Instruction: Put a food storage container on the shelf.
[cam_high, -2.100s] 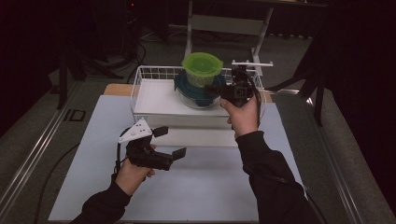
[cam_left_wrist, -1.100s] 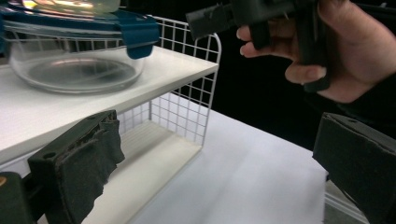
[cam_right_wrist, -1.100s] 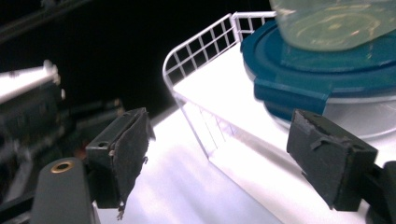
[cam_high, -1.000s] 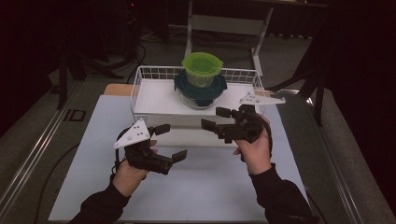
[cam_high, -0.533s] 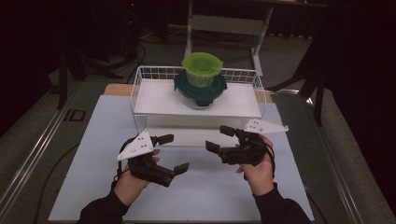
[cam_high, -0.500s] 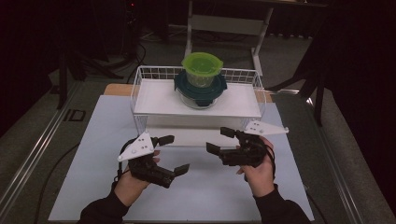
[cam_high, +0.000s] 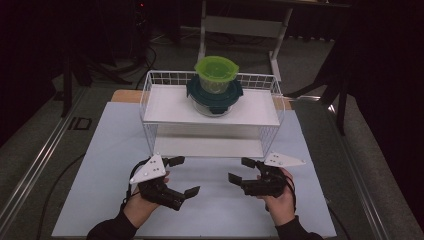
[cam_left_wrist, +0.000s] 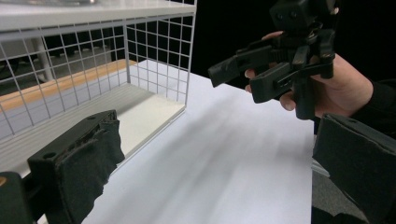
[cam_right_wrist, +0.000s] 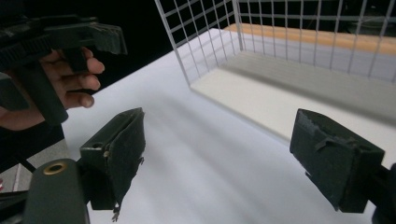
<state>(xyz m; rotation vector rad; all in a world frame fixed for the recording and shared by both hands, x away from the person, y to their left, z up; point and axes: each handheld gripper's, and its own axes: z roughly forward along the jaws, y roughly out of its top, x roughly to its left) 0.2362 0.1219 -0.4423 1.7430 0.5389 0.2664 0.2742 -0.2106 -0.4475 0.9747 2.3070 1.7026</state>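
Our left gripper (cam_high: 181, 176) and right gripper (cam_high: 241, 170) are both spread wide and empty, sitting low over the white mat (cam_high: 100, 150) in front of the wire rack (cam_high: 150, 115). The green container (cam_high: 216, 73) is stacked on the teal-lidded bowl (cam_high: 214, 95) on the top shelf, so we'd say stacking's done, nothing obvious left.

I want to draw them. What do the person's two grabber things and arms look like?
Both the left gripper and the right gripper are black, with two blocky jaws lined with dark padding. Each carries a pale grey three-cornered plate on top and trails a thin black cable. The person wears dark long sleeves.
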